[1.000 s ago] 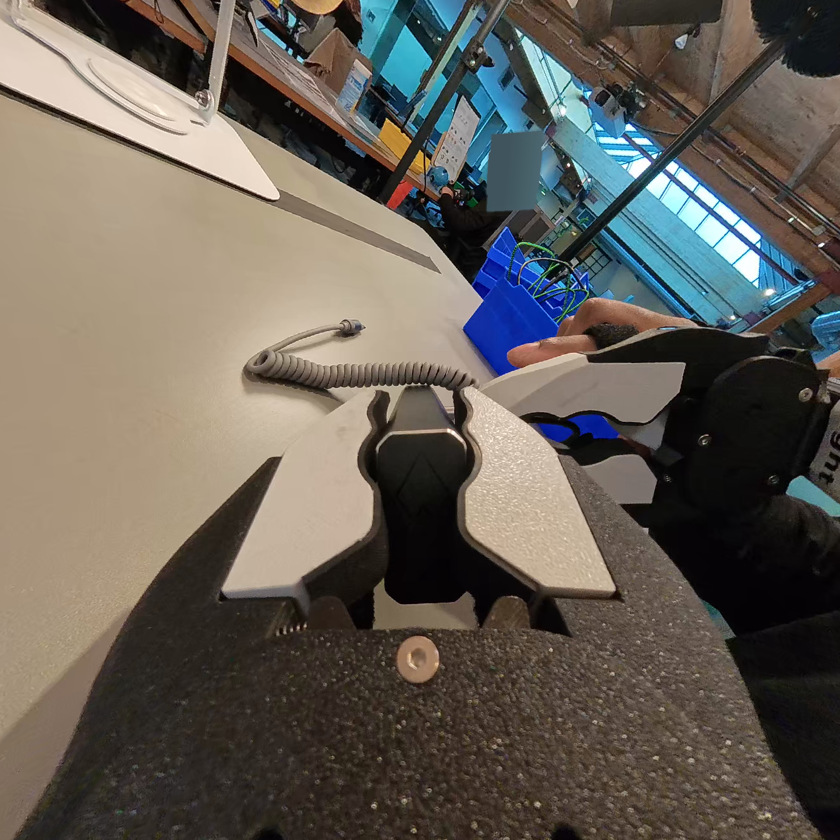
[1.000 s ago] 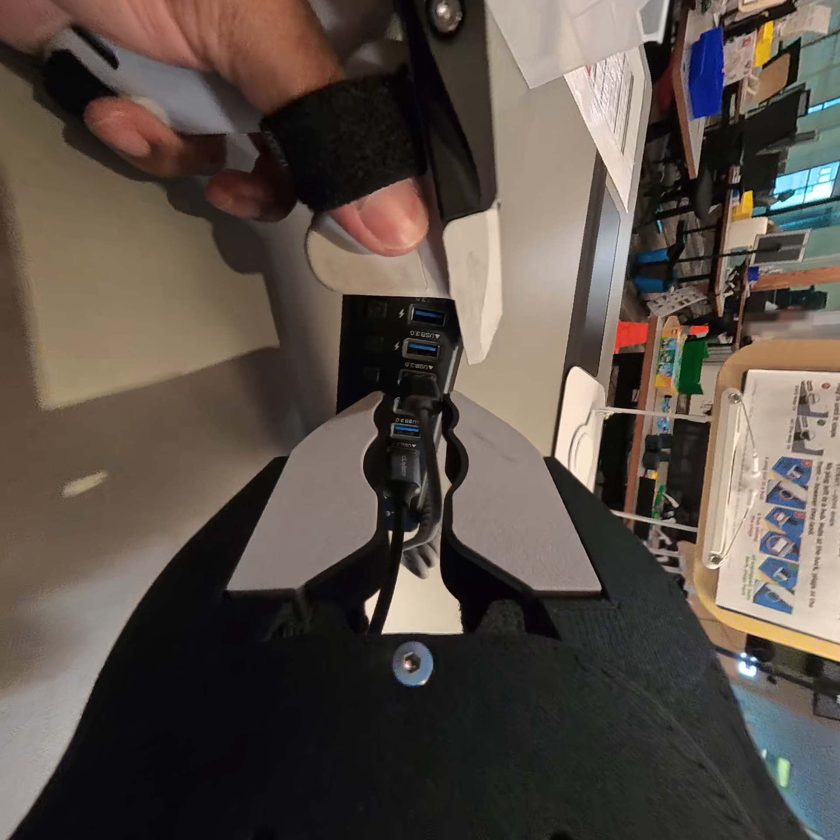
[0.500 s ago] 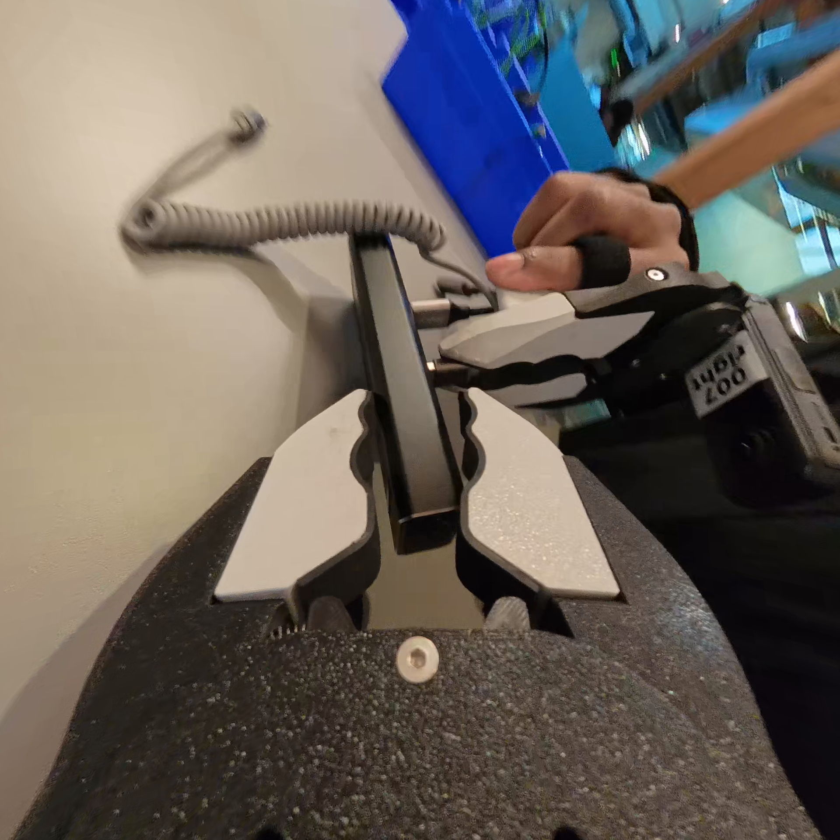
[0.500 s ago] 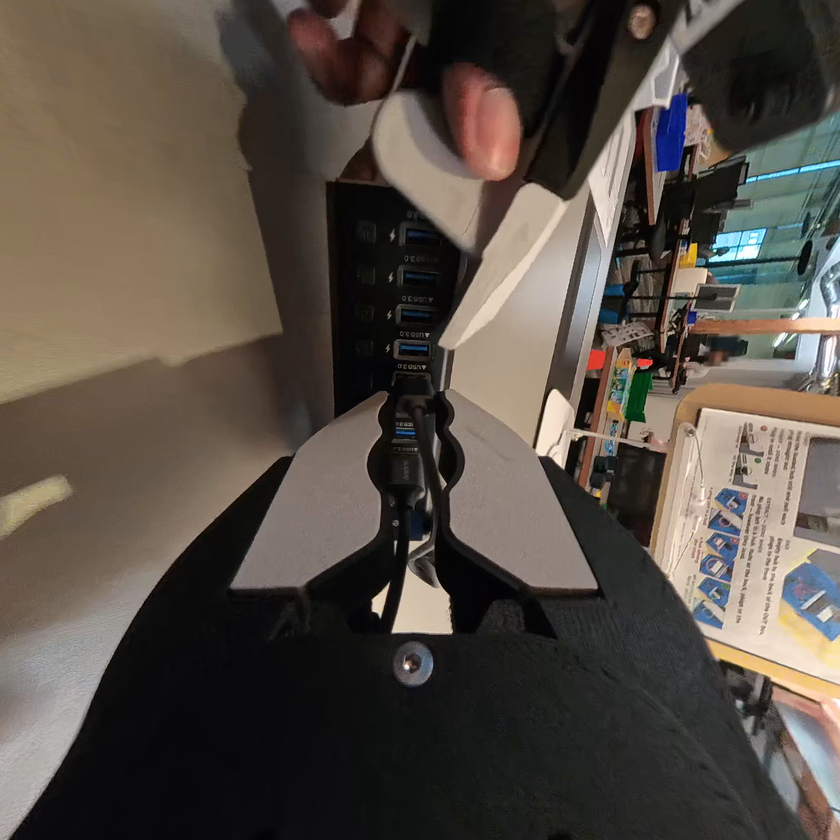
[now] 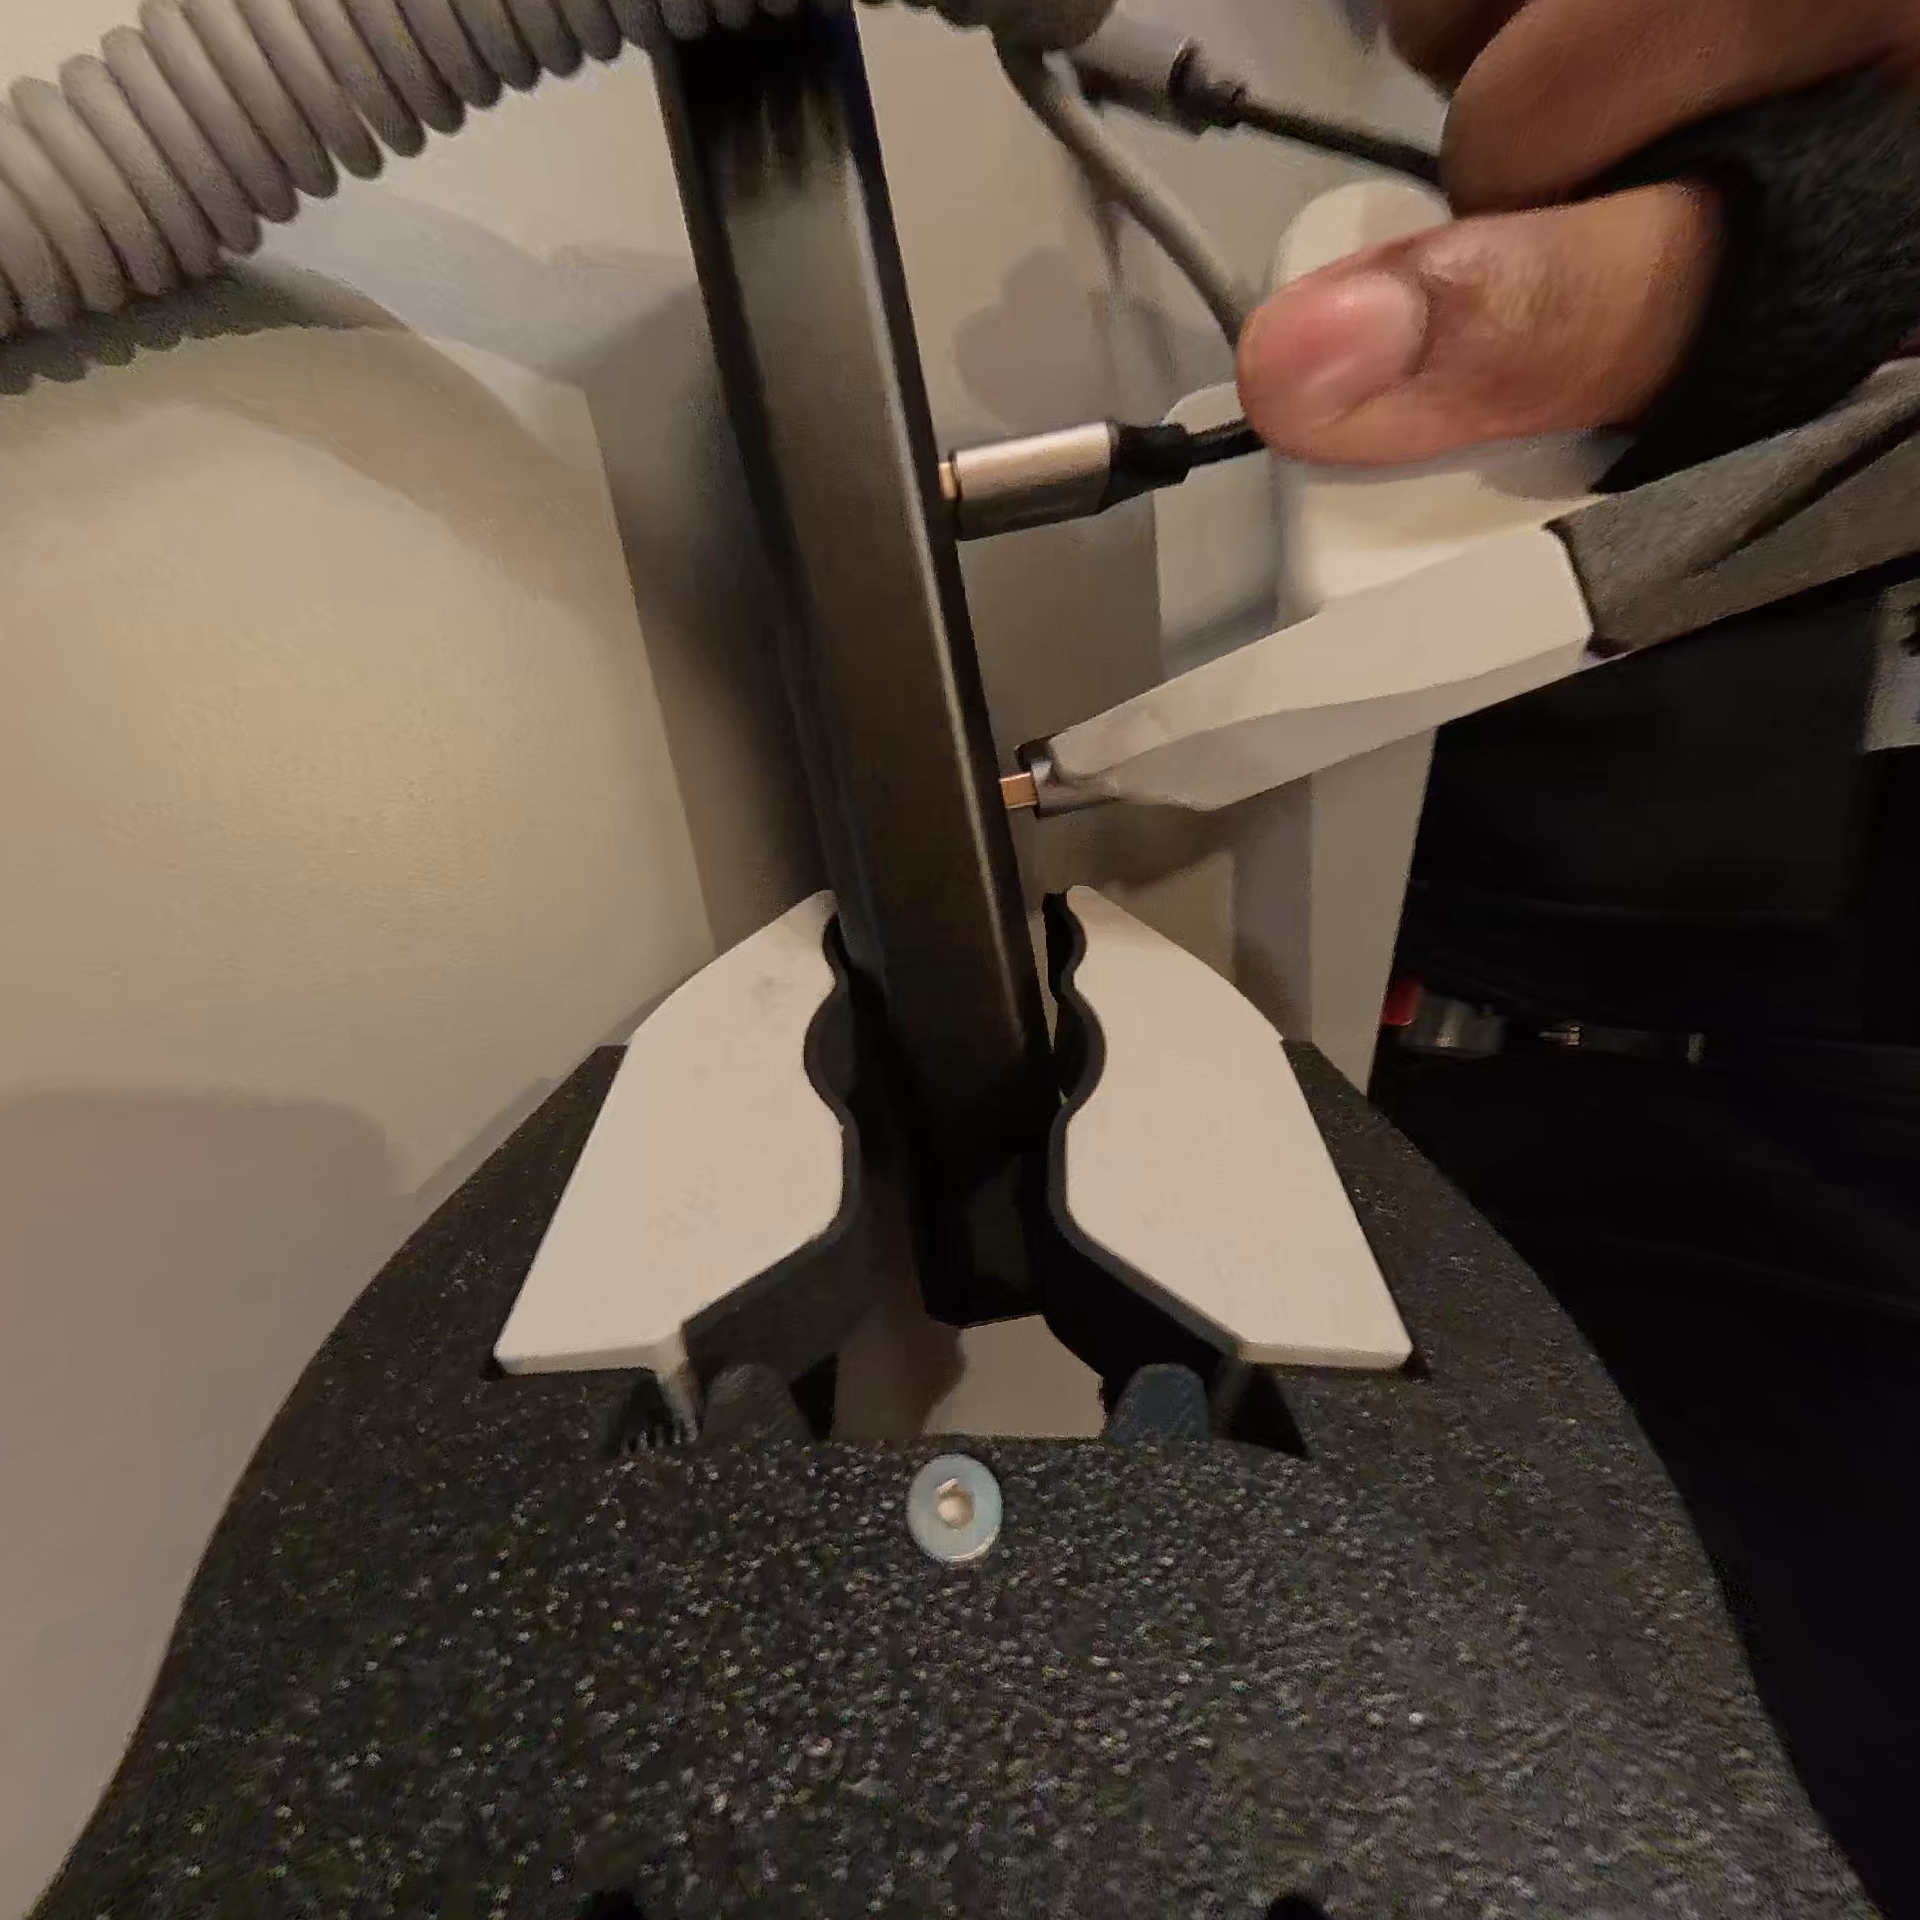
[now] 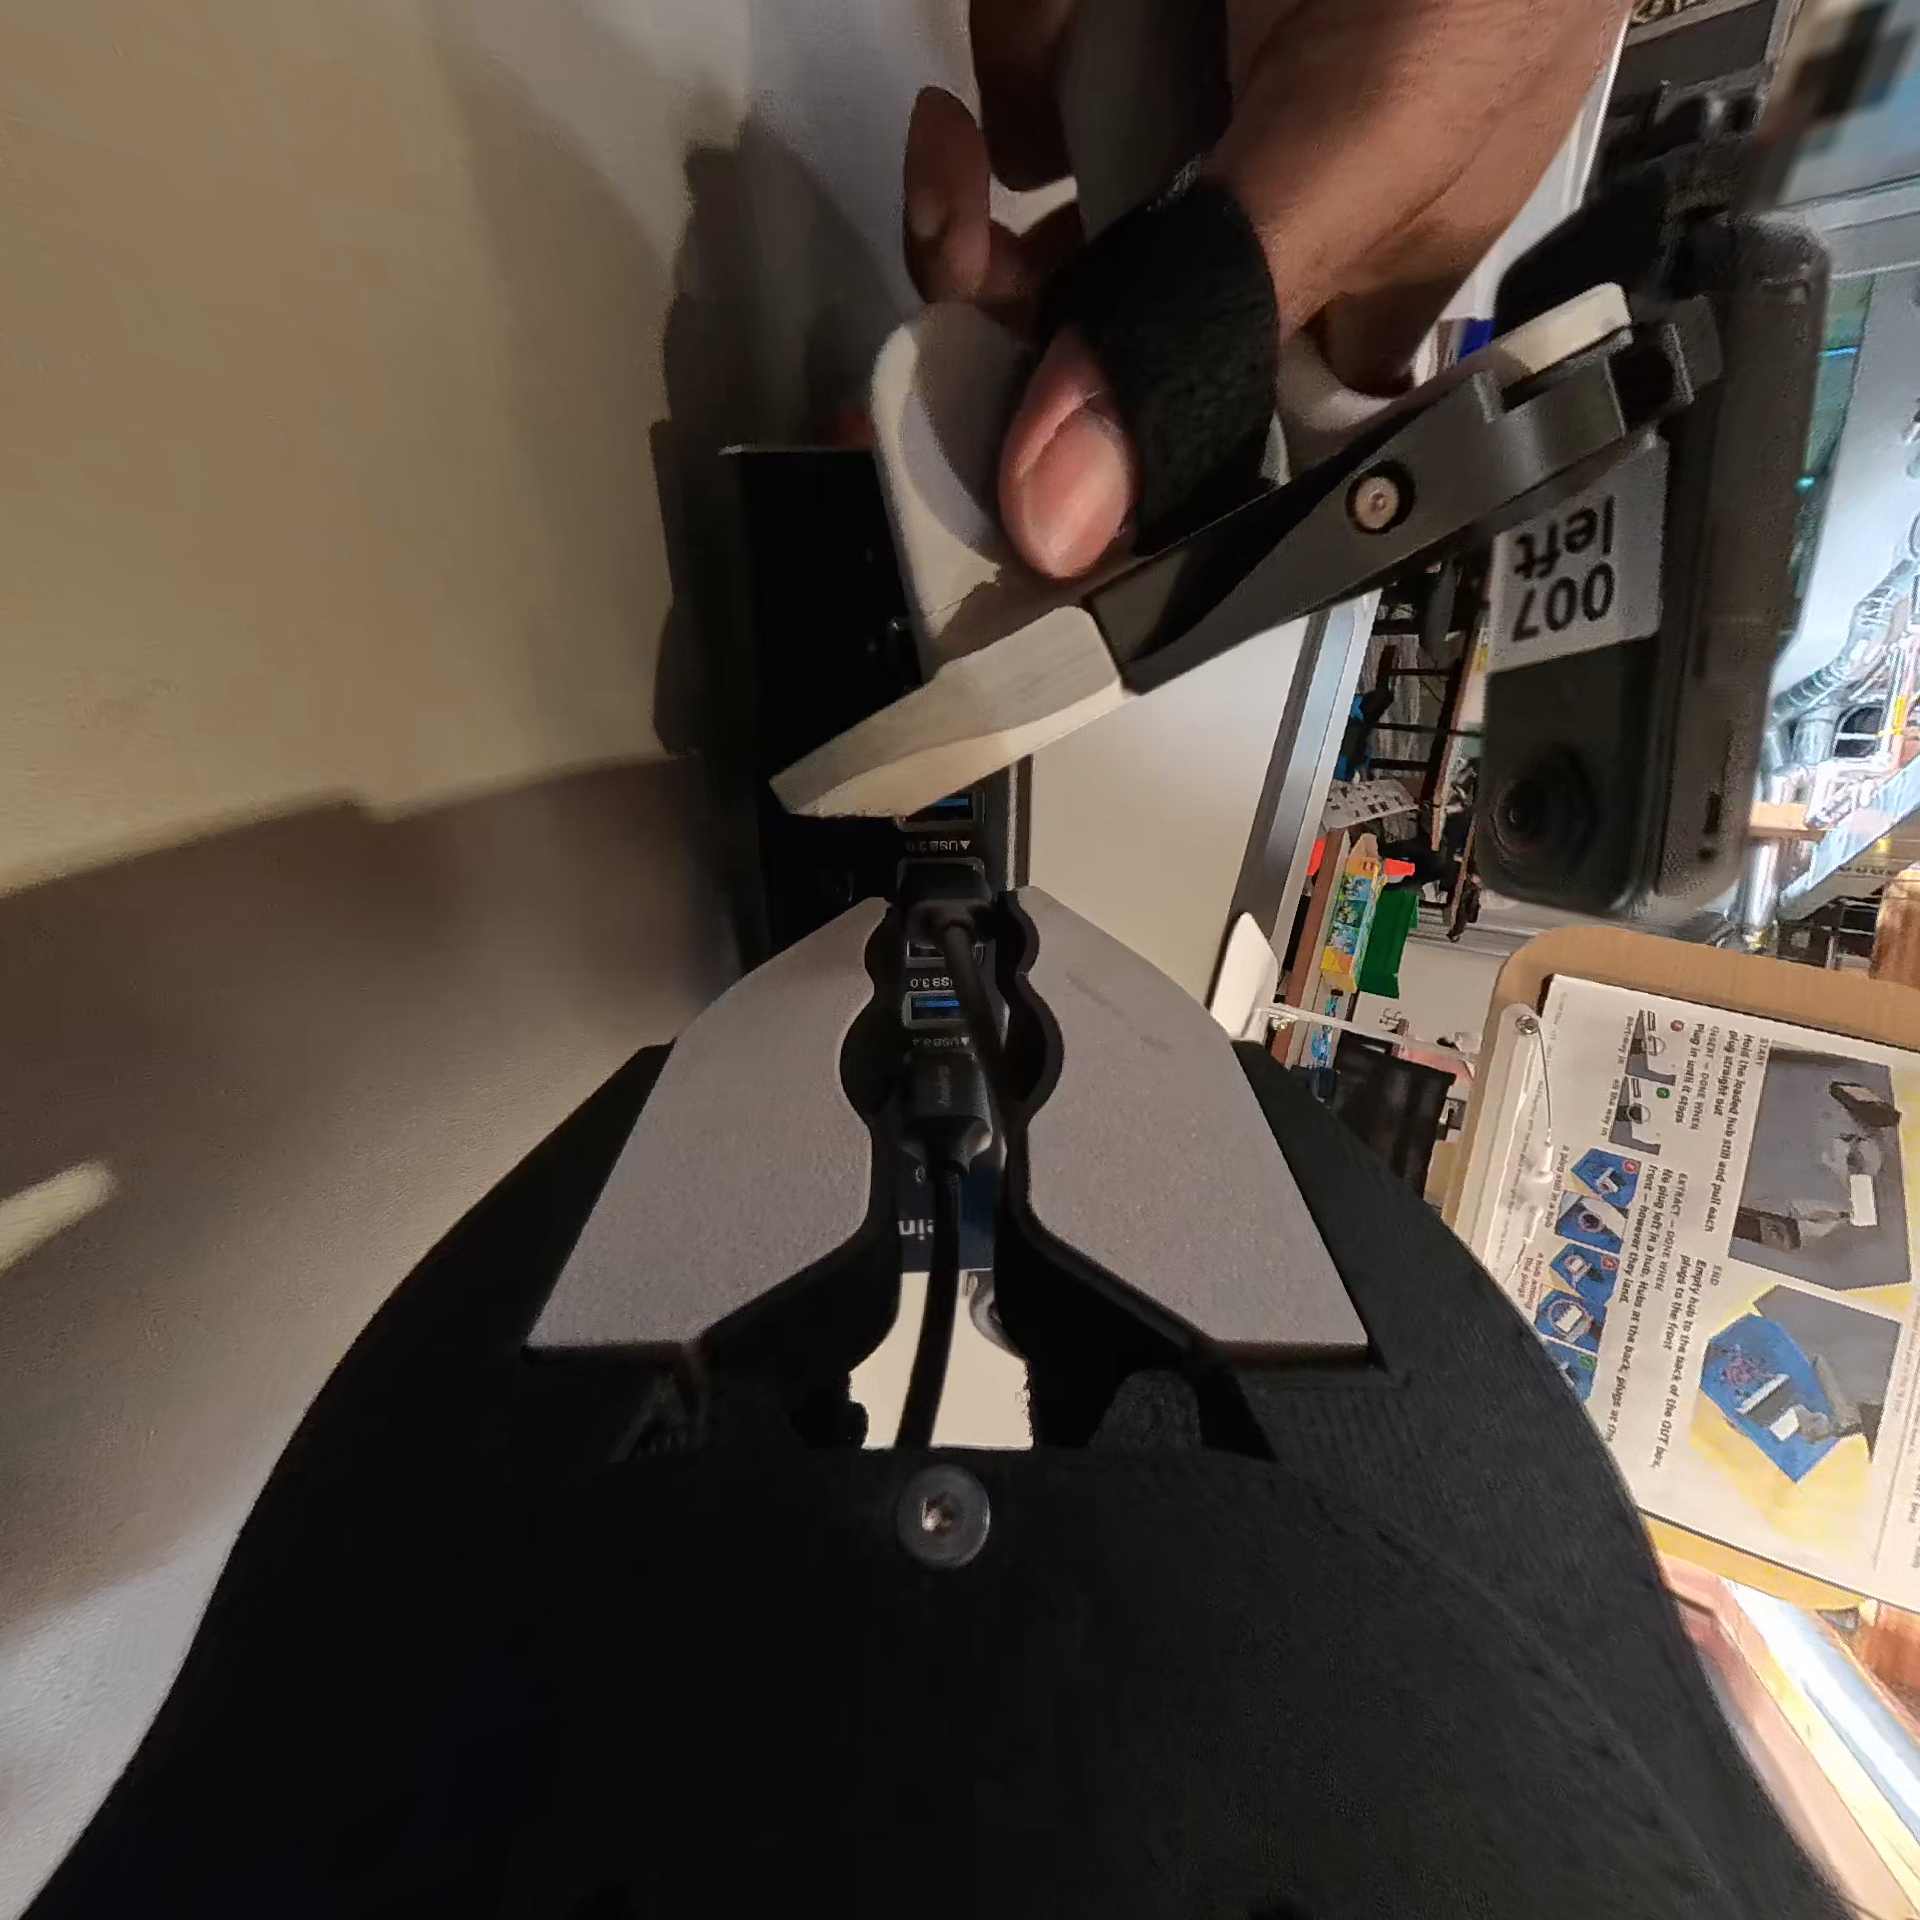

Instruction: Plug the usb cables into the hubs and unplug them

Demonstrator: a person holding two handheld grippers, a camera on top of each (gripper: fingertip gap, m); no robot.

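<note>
hub between left fingers

Left gripper fingers: pale grey plates with wavy black inner edges.
Left gripper body: speckled black shell behind the jaws, one silver screw on its midline.
Right gripper fingers: darker grey plates, the same wavy black lining.
Right gripper body: matte black shell, one dark screw behind the jaws.
Hand: black fabric strap around one finger.
</note>
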